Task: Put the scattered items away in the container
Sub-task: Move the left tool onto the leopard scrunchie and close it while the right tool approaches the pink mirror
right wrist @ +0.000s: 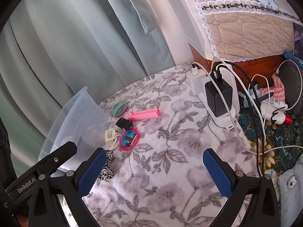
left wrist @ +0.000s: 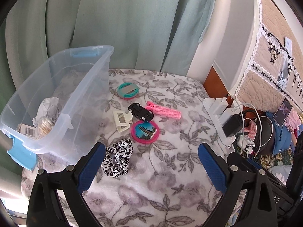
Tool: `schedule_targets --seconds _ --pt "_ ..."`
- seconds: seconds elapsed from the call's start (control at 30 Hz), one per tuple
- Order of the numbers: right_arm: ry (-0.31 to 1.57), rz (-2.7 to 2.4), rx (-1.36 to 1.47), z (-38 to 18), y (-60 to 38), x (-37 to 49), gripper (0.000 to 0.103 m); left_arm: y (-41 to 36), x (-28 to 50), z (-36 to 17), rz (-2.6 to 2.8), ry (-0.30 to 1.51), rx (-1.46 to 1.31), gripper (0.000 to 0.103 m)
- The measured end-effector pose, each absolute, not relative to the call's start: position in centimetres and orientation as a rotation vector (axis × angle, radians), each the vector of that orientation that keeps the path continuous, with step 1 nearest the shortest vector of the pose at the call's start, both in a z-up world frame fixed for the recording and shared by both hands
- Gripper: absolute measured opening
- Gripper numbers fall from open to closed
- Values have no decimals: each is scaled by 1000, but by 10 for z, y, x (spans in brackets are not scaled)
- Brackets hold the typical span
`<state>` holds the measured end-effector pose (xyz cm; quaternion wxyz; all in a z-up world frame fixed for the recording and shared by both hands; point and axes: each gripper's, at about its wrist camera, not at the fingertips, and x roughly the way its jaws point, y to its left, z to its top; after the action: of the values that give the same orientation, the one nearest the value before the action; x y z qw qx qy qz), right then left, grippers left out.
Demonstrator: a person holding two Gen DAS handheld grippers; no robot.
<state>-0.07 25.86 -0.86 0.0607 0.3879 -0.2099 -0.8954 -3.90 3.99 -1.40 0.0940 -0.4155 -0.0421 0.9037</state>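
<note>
We see the clear container at the bed's left edge holding crumpled paper and a barcoded box; scattered items lie beside it. Both our left tool and right tool gape empty.

"GenRobot.AI" in white on the left gripper body; elsewhere nothing legible.

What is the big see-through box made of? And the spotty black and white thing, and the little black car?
The box looks like clear, smooth plastic: you can see the things inside through its walls. The spotty scrunchie looks like soft, slightly shiny fabric, bunched into gathered folds. The toy car looks like hard, glossy plastic, though painted metal is possible.
</note>
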Motion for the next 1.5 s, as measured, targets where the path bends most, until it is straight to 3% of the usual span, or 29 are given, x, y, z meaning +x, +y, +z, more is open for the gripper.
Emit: schedule_targets --seconds 0.17,0.87,0.93,1.1,1.27,1.33,1.5 --pt "-646 -2694 1265 -27 264 -6 103 39 -46 -45 2623 -169 -1310 103" --pt "-501 -2573 1368 -62 237 -38 102 10 -73 -107 2733 -188 -1609 101" --pt "-481 -2560 1369 -64 232 -42 100 12 -75 -109 2739 -171 -1610 94" --pt "-433 -2534 1394 -72 223 -56 99 13 -80 -116 2738 -146 -1626 89" --pt "-345 -2510 1390 -76 209 -70 96 9 -86 -121 2733 -157 -1645 76" --pt "-305 -2496 1379 -78 202 -76 96 10 -86 -121 2740 -141 -1644 64" --pt "-246 -2445 1368 -86 184 -96 94 10 -88 -121 2765 -116 -1642 53"
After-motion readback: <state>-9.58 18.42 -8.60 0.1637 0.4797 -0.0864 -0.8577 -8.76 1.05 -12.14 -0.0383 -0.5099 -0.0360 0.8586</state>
